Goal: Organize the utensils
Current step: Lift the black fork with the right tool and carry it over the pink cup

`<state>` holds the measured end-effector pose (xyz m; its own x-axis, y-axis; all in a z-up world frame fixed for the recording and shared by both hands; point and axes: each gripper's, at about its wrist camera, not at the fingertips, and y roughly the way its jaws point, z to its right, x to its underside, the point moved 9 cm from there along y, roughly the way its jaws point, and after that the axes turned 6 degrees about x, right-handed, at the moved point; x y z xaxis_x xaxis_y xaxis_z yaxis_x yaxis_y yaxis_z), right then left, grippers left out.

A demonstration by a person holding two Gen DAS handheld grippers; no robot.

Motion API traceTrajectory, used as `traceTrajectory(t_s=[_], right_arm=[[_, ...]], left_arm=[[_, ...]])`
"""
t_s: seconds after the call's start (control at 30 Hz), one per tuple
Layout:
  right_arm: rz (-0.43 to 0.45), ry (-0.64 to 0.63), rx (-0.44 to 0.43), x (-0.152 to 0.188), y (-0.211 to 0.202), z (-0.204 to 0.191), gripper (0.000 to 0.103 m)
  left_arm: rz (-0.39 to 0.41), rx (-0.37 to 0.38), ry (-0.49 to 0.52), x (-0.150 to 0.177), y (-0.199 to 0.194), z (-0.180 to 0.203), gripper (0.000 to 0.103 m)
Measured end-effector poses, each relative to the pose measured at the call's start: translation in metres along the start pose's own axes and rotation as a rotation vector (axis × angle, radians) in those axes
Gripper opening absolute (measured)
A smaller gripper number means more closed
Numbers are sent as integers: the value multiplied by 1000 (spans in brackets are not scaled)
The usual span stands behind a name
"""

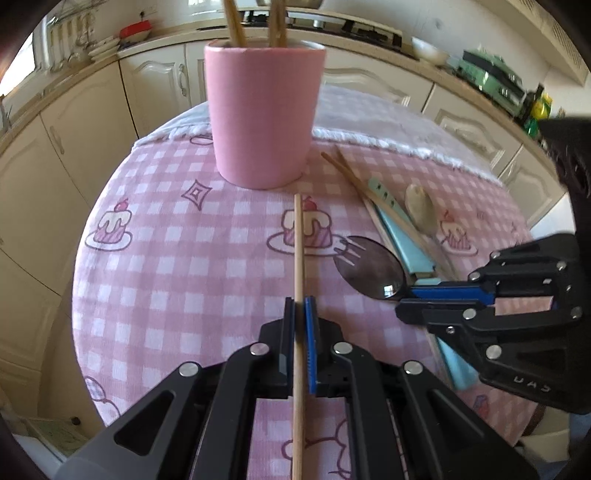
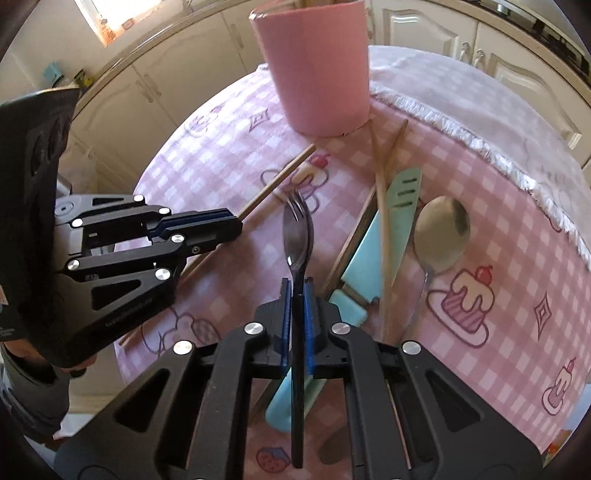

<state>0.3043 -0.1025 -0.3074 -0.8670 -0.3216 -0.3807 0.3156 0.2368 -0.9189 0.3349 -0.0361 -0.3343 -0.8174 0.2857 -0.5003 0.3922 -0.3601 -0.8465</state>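
The left gripper point(image 1: 299, 306) pinches a light, stiff wooden chopstick point(image 1: 297, 258) mid-shaft, its tip just short of the pink cup point(image 1: 262, 118) near the table's far edge. The right gripper point(image 2: 298, 291) is clamped on a dark spork point(image 2: 297, 236) at its slick, thin neck; it could pivot. A teal knife point(image 2: 400, 192), two chopsticks point(image 2: 382, 206) and a steel spoon point(image 2: 441, 229) lie toward the cloth's point(image 2: 498, 221) right edge.

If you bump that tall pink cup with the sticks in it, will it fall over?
Probably not from a light bump: the tall pink cup stands on a flat, fairly wide base. But it is taller than wide, and the wooden chopsticks inside lean outward, so a push near the rim might tip it.
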Motion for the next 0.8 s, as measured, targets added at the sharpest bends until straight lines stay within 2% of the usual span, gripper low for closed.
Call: traceTrajectory(t_s=[0.17,0.23,0.27,0.33,0.4,0.43,0.6,0.8], right_arm=[[-27,-21,31,-4,11,-3,10],[-25,-28,33,-10,16,-5,10],[-21,-36,37,-11,16,-5,10],[-8,-43,40,-12,16,-5,10],[8,-18,12,-9,14,-3,9],[18,2,-10,-8,11,0,5],[92,76,-70,-5,-6,14,4],[188,159,-143,-9,-30,33,4]], left_arm=[[-30,-39,68,-16,12,4,14],[-35,-39,81,-20,14,4,12],[-36,-38,75,-22,15,2,6],[-28,-25,63,-21,14,1,5],[-13,-21,44,-17,9,-2,5],[1,-16,23,-14,5,-4,5],[79,14,-56,-10,-19,-9,5],[173,29,-63,-16,-47,0,5]])
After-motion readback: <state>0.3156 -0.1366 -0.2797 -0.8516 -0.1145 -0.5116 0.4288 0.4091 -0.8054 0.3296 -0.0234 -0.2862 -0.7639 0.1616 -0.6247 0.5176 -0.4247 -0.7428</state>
